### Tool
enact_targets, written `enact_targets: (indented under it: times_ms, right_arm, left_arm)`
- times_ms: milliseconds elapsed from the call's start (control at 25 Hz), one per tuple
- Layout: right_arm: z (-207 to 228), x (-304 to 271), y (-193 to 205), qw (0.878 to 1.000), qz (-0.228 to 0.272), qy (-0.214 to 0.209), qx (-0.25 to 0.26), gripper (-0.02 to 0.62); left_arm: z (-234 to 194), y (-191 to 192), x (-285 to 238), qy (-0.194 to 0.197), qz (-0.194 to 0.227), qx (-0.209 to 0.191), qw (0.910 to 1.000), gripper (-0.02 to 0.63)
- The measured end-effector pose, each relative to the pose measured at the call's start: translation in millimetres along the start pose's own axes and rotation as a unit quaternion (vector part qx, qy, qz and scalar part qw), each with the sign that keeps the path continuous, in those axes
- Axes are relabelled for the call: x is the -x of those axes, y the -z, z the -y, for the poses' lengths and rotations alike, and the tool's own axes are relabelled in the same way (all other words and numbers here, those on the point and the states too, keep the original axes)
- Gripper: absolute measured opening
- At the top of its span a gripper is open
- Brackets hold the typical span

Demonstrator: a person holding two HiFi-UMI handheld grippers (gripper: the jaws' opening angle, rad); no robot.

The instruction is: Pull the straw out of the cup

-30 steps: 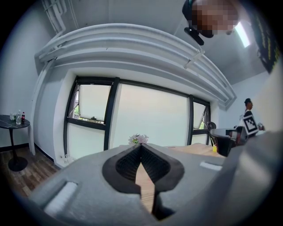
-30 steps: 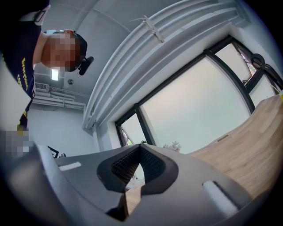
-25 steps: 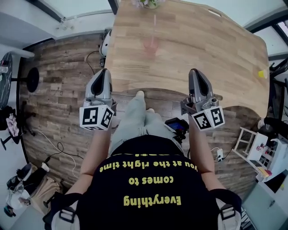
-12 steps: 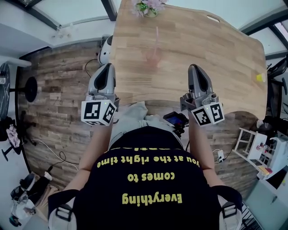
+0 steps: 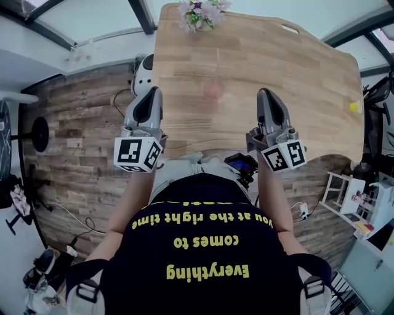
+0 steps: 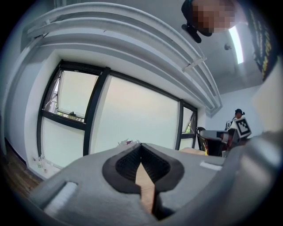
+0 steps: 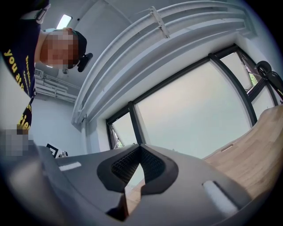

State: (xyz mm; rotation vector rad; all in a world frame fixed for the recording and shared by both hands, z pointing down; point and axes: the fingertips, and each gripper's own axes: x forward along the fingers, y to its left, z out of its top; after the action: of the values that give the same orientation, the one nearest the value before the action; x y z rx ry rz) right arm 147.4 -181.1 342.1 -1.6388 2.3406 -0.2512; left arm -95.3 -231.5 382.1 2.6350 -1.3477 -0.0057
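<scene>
Since the left gripper [image 5: 152, 93] and the right gripper [image 5: 266, 95] are both sitting with jaws pressed together and nothing between them, the step in hand is looking like the reach-in, not the pull; the translucent pink plastic cup [image 5: 212, 91] is standing on the light wooden table [image 5: 295, 74], between the two grippers but further out, well apart from both; the thin pink straw [image 5: 217, 64] is sticking up out of it.

My call: jaws need opening before arrival; right gripper taking the straw above the rim, left gripper pinning the cup wall so it isn't lifting or tipping; pull along the straw's own axis, slow, no sideways drag.

Room: left gripper is hanging right at the table's left edge, right gripper just inside the near edge; bare wood is lying all round the cup; the pink-and-white flower bunch [image 5: 202, 11] is sitting at the far edge behind the cup; the small yellow object [image 5: 354, 106] is sitting far right; both well clear.
</scene>
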Motion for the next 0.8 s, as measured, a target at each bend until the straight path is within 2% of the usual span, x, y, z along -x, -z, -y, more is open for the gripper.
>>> enact_targets:
  times_ms: [480,800]
  right_arm:
    - [6,-18,2,1.000,-0.002,-0.007,-0.007,0.006]
    - [8,-30,-7,0.999,-0.013,-0.048,-0.018,0.006]
  left_arm:
    - [-6,8,-11,-0.006,-0.011,0.004,0.9999,0.000]
    - [3,3,-13,-0.035,-0.007,0.010,0.9993,0.000]
